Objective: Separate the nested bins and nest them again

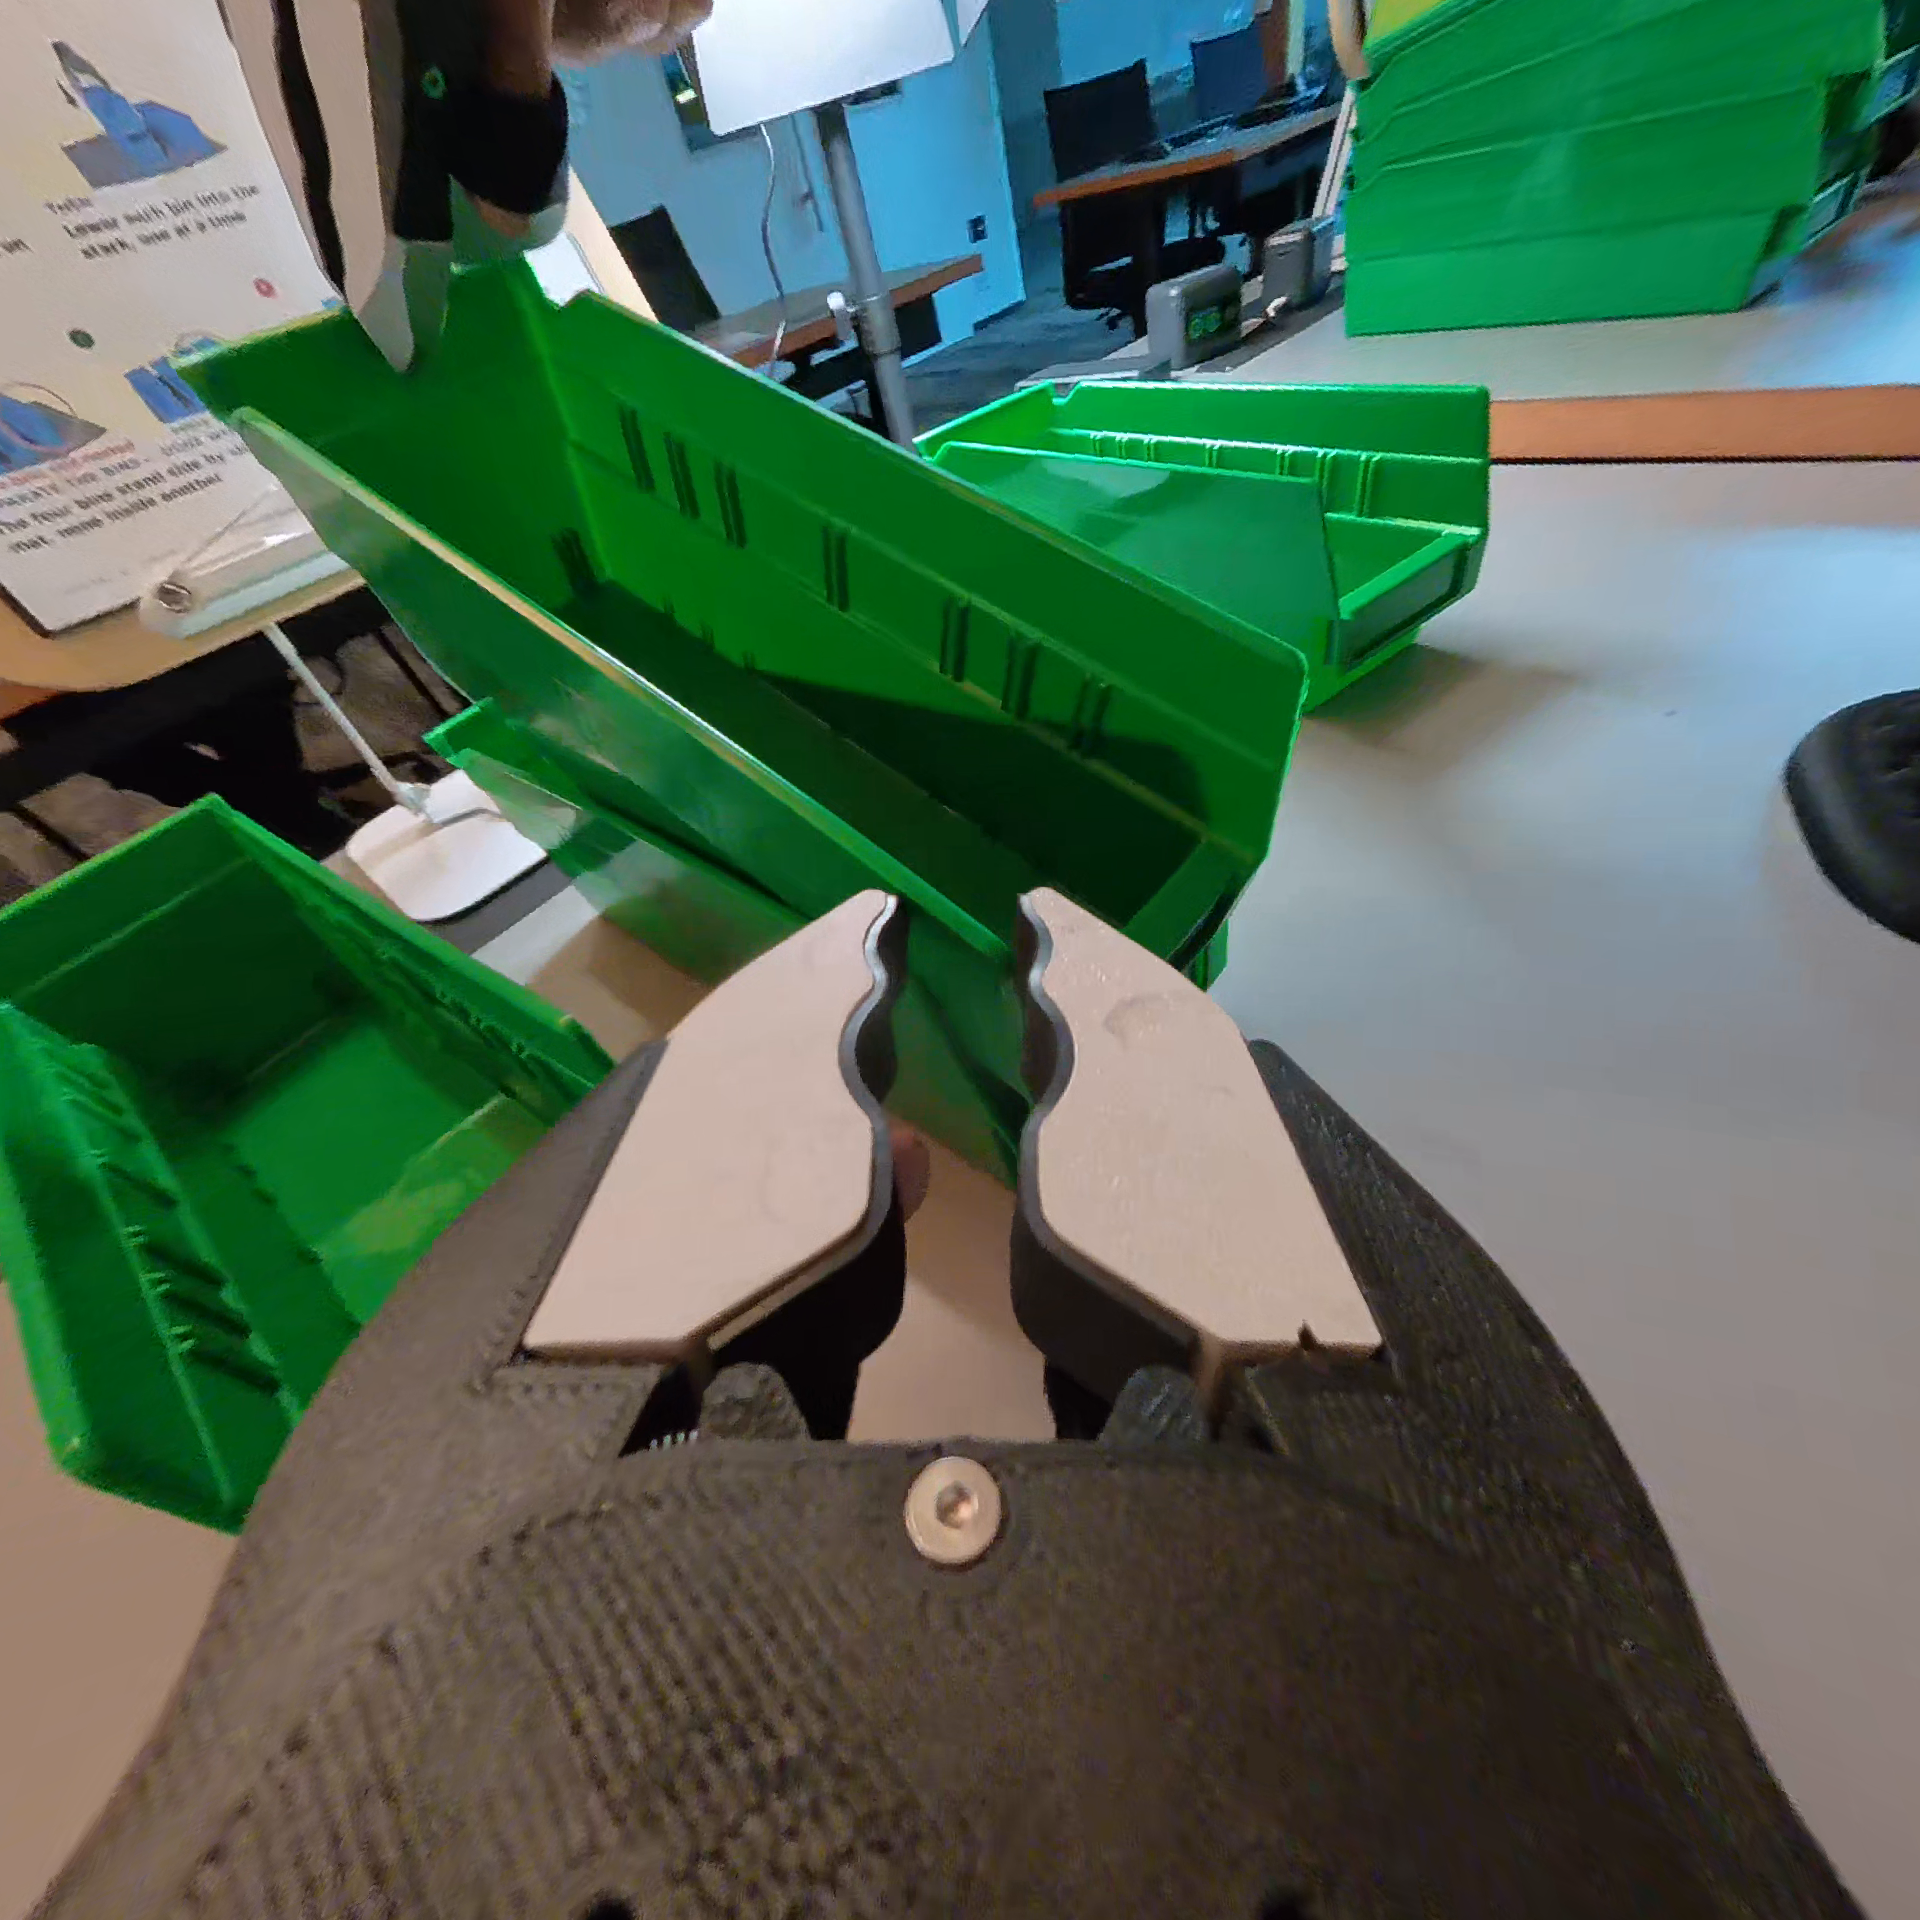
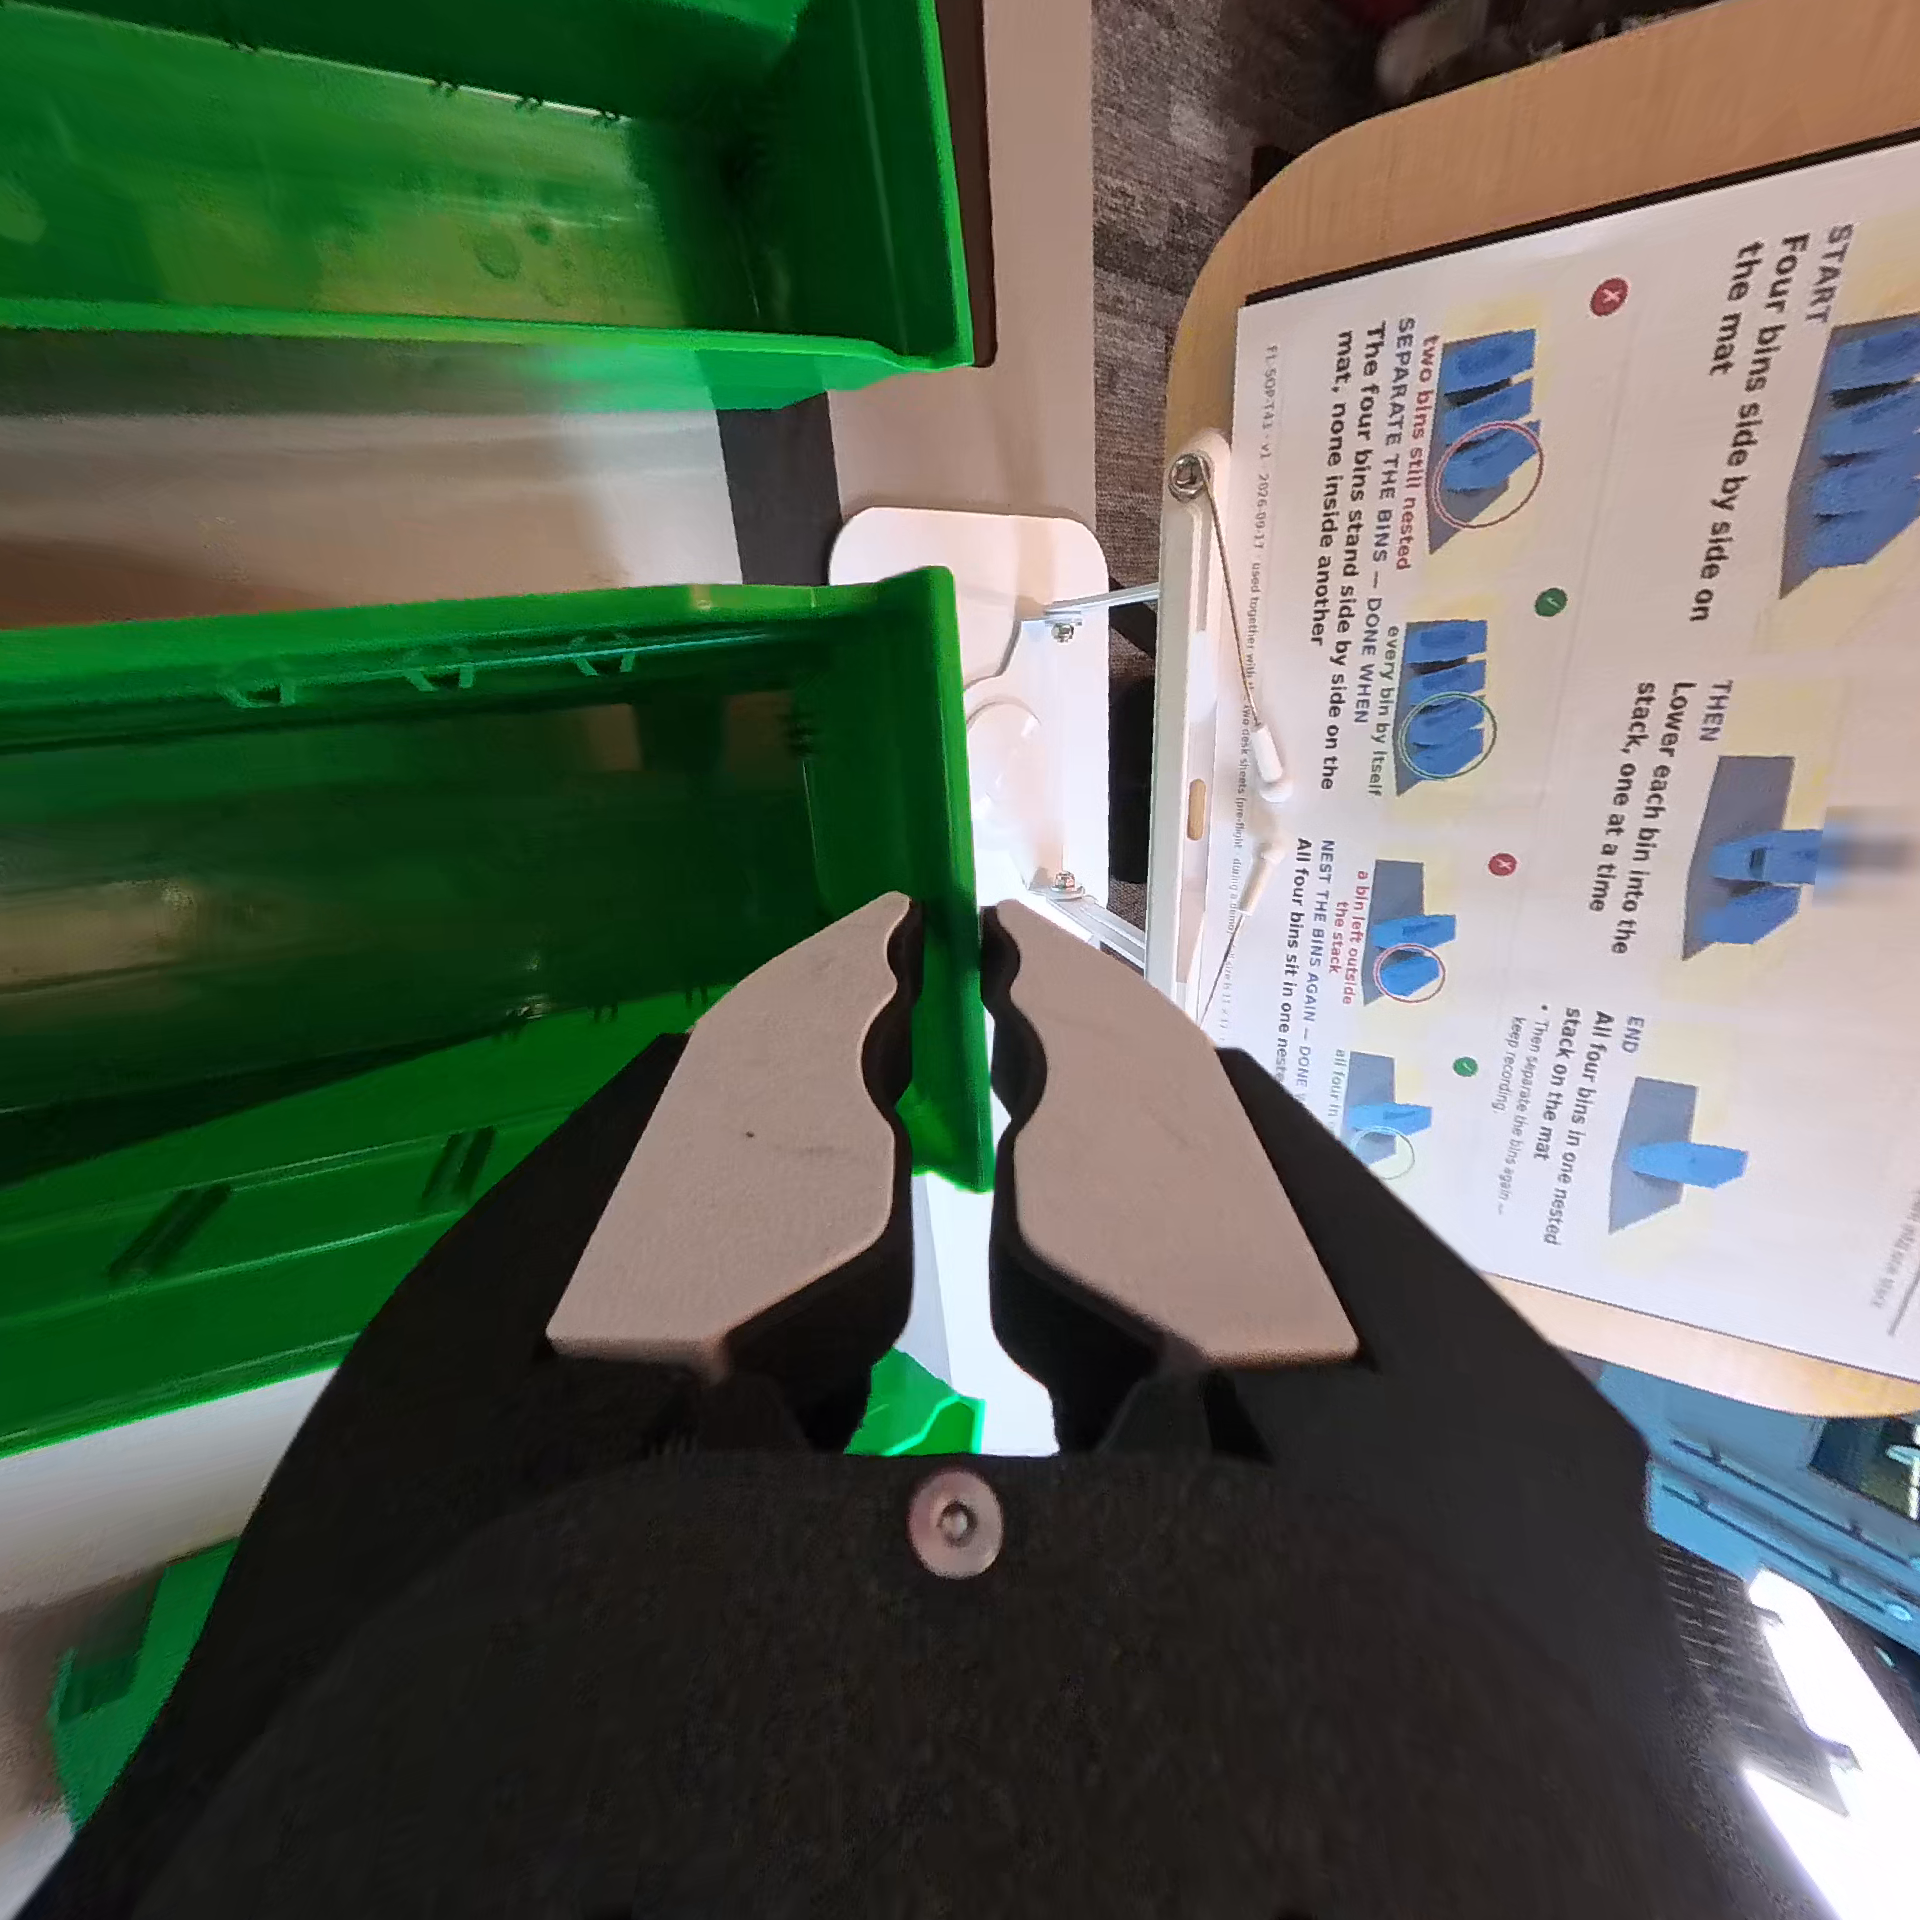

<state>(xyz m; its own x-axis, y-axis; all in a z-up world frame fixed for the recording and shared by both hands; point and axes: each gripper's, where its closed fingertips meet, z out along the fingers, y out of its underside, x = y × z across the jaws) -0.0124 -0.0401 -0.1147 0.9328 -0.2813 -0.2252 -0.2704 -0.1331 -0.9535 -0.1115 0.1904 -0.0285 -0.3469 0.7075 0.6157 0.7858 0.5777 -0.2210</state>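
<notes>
A green bin (image 1: 831, 623) is tilted, its far end raised over a second green bin (image 1: 623, 873) that lies under it. My right gripper (image 1: 400, 312) shows at the top left of the left wrist view, clamped on the raised far wall. In the right wrist view the right gripper (image 2: 948, 920) is shut on that thin end wall (image 2: 940, 779). My left gripper (image 1: 956, 925) straddles the near low end of the tilted bin, and green plastic fills the gap between its fingers. Which of the two bins it holds is hard to tell.
A separate green bin (image 1: 208, 1091) lies at the left, another (image 1: 1299, 499) at the back right. A tall stack of green bins (image 1: 1610, 156) stands far right. An instruction sheet (image 2: 1558, 727) on a wooden board and a white stand base (image 2: 977, 561) sit behind the bins. A dark chair (image 1: 1860, 810) is at the right edge. The left gripper's tips are roughly 25 cm from the right gripper's.
</notes>
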